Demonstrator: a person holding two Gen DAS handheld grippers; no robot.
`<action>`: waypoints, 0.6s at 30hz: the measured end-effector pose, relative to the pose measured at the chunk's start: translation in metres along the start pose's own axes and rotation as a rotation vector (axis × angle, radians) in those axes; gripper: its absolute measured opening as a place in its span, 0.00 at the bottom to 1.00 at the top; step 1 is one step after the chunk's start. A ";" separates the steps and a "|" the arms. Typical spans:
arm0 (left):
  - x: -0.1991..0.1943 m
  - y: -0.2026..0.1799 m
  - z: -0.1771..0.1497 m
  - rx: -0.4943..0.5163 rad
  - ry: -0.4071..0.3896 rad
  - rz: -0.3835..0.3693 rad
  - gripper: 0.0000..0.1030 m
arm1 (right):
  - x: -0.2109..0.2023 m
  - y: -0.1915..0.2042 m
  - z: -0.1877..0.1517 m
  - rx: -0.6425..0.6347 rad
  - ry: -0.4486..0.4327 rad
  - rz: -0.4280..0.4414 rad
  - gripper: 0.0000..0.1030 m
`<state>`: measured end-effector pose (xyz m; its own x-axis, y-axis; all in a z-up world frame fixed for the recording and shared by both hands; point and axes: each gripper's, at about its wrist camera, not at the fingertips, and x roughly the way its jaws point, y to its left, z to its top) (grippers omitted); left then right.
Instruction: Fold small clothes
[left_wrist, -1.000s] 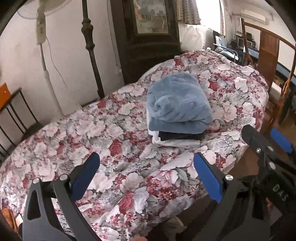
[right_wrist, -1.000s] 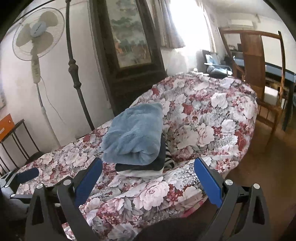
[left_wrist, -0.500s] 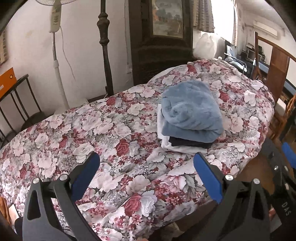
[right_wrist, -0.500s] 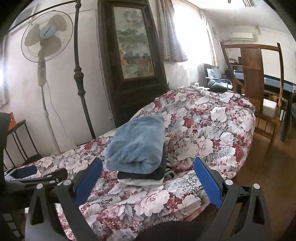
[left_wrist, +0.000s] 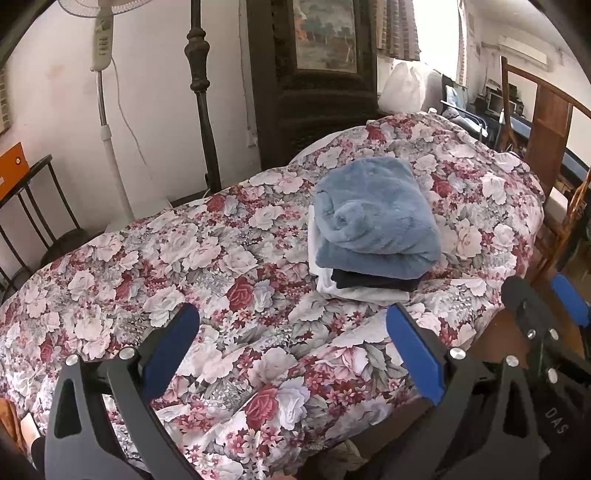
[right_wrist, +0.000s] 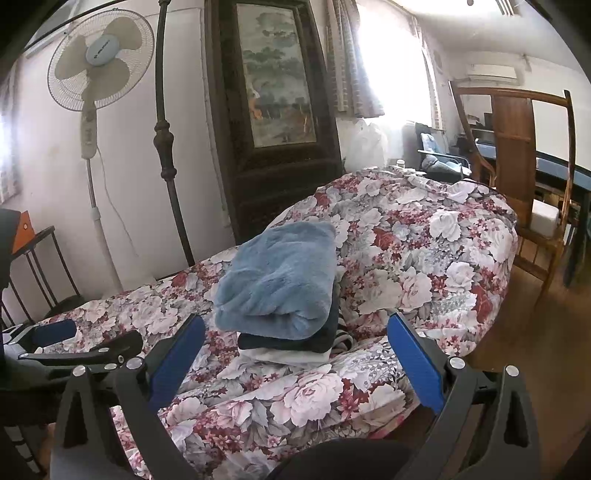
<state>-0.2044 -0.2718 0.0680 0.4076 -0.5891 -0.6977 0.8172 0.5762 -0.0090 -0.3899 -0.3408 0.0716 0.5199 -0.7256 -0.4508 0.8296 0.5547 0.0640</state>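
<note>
A stack of folded clothes lies on the floral bedspread (left_wrist: 229, 266): a fluffy blue garment (left_wrist: 376, 214) on top, a dark one (left_wrist: 373, 282) under it and a white one (left_wrist: 354, 293) at the bottom. The blue garment also shows in the right wrist view (right_wrist: 280, 280). My left gripper (left_wrist: 291, 350) is open and empty, held back over the near part of the bed, left of the stack. My right gripper (right_wrist: 295, 362) is open and empty, in front of the stack near the bed's edge. It also shows in the left wrist view (left_wrist: 546, 310).
A standing fan (right_wrist: 96, 62) and a dark bedpost (right_wrist: 166, 147) stand by the wall behind the bed. A dark cabinet with a painting (right_wrist: 277, 74) is behind the stack. A wooden chair (right_wrist: 517, 147) stands to the right, a small black side table (left_wrist: 33, 192) to the left.
Both grippers have drawn back and tilted upward, so the stack sits lower and farther in both views. Both stay open and empty. The stack has not moved.
</note>
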 end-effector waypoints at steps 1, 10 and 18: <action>0.000 -0.001 -0.001 0.001 0.002 0.000 0.96 | 0.000 0.000 0.000 -0.001 0.000 0.001 0.97; 0.003 -0.001 -0.003 0.002 0.012 -0.004 0.96 | 0.004 0.001 0.000 0.002 0.003 0.006 0.97; 0.003 -0.001 -0.002 0.001 0.014 -0.005 0.96 | 0.003 0.000 0.001 0.002 0.003 0.005 0.97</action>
<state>-0.2049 -0.2730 0.0639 0.3977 -0.5838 -0.7078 0.8197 0.5726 -0.0118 -0.3878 -0.3432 0.0706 0.5239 -0.7214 -0.4529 0.8271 0.5580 0.0678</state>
